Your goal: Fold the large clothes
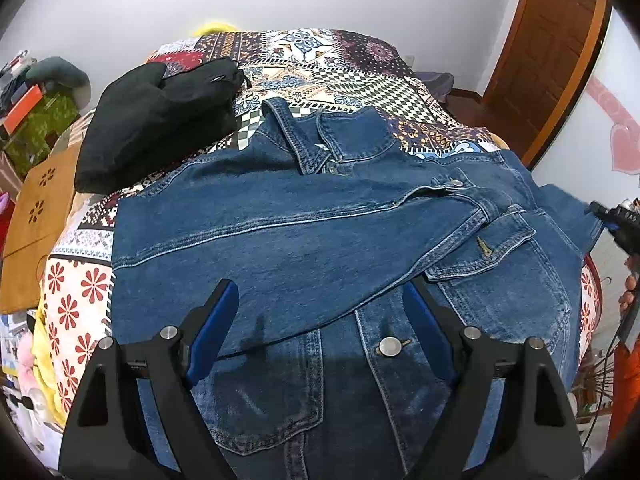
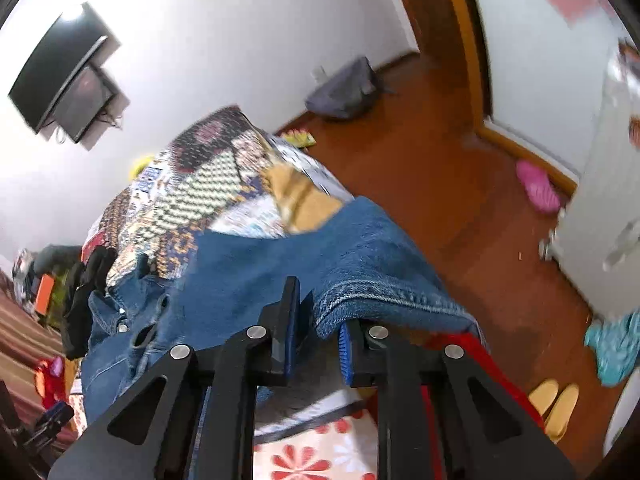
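**A:** Start at the left. That folded black garment (image 1: 160,120) sits on the patchwork bedspread (image 1: 320,64), just beside the shoulder of the denim jacket (image 1: 304,232). If the jacket gets dragged that way, it could shove the black pile out of shape.

**B:** And the jacket itself lies spread front-up across the middle of the bed, collar toward the far wall, one sleeve (image 1: 360,216) already laid across the chest.

**A:** Right. The left gripper (image 1: 320,308) hovers over the lower front, jaws wide apart, nothing in them. The risk there, I'd say: it isn't pinning anything, so a pull from the other side could slide the whole jacket and undo that sleeve.

**B:** Now the right. The right gripper (image 2: 318,332) looks pinched together on the jacket's side edge, by the stitched hem (image 2: 392,300), over the edge of the bed.

**A:** It's a shallow bite, right at the edge. Denim is heavy and stiff; swing it over fast and the fabric may slip free, and drop toward the floor (image 2: 440,184).

**B:** Or the fold lands crooked, bunching over the sleeve.
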Demonstrator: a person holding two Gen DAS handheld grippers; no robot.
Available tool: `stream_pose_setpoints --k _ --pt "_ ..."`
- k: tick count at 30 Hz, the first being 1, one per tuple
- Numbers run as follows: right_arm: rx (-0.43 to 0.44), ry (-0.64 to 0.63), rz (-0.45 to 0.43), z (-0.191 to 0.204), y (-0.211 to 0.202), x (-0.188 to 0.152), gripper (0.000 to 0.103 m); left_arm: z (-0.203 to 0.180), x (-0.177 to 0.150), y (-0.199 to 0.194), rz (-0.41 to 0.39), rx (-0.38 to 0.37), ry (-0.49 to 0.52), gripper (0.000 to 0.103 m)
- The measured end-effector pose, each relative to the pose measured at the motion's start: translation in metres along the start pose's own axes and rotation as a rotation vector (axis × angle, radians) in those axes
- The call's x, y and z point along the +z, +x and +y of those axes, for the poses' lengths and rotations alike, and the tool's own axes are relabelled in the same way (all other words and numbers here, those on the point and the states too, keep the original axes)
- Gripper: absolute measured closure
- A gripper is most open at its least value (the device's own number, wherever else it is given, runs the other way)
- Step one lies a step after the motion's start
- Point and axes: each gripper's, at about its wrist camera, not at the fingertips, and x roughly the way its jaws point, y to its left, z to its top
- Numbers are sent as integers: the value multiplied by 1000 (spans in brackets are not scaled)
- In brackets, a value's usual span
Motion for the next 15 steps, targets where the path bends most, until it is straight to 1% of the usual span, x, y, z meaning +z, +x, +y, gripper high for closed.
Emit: stream_pose_setpoints --k 4,10,15 --pt "48 -71 -38 30 -9 10 89 8 -2 -4 -7 -6 -14 19" --pt "118 -250 -61 95 -19 12 90 23 -6 -12 -28 -4 -47 19" --pt "200 -405 -7 147 -12 -9 90 38 -12 -15 -24 -19 -85 19"
